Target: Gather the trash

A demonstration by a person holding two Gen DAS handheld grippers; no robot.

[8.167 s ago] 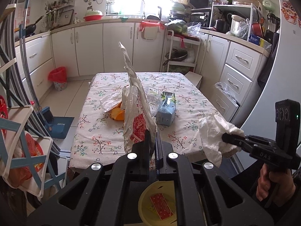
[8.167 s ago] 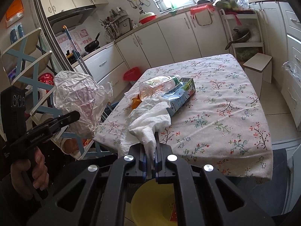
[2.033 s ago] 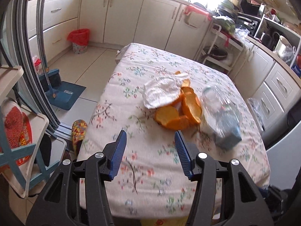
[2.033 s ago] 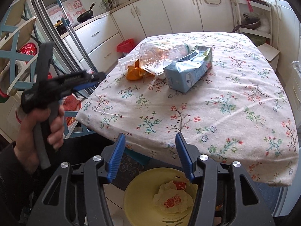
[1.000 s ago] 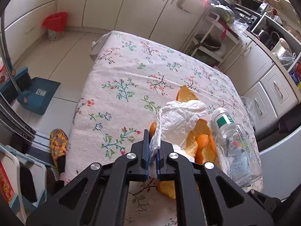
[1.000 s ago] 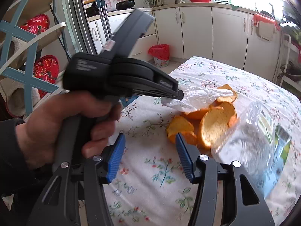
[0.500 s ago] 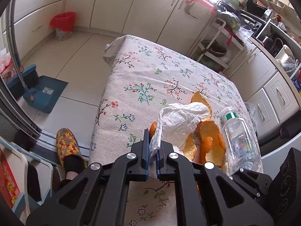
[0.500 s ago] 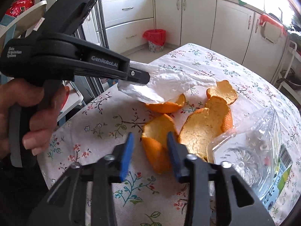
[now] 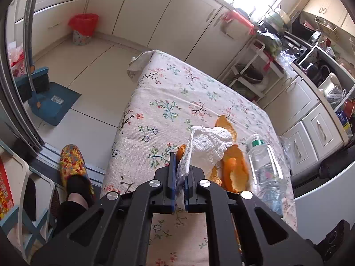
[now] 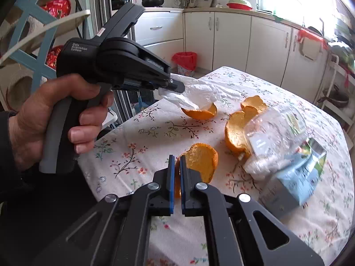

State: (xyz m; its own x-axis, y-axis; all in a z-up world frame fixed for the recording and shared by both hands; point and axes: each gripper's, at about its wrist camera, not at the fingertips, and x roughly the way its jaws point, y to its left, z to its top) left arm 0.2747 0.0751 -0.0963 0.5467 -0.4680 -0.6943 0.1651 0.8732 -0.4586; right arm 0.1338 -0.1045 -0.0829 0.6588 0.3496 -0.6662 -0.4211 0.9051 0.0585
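Note:
My left gripper (image 9: 180,161) is shut on a crumpled white plastic wrapper (image 9: 208,148) and holds it just above the floral tablecloth; it also shows in the right wrist view (image 10: 177,87) with the wrapper (image 10: 199,95). My right gripper (image 10: 176,161) is shut on an orange peel (image 10: 200,159) near the table's front left corner. More orange peels (image 10: 237,124) lie beside a clear plastic bottle (image 10: 275,133) and a light blue carton (image 10: 297,184). The peels (image 9: 235,166) and bottle (image 9: 264,168) also show in the left wrist view.
The table (image 9: 177,102) stands in a kitchen with white cabinets. A red-lined bin (image 9: 83,28) stands on the floor at the far left. A blue dustpan and broom (image 9: 48,102) lie left of the table. A blue-and-white rack (image 10: 33,44) stands at the left.
My right gripper has closed on the front orange peel. My left gripper, holding the wrapper, has lifted it off the peels and drawn back a little.

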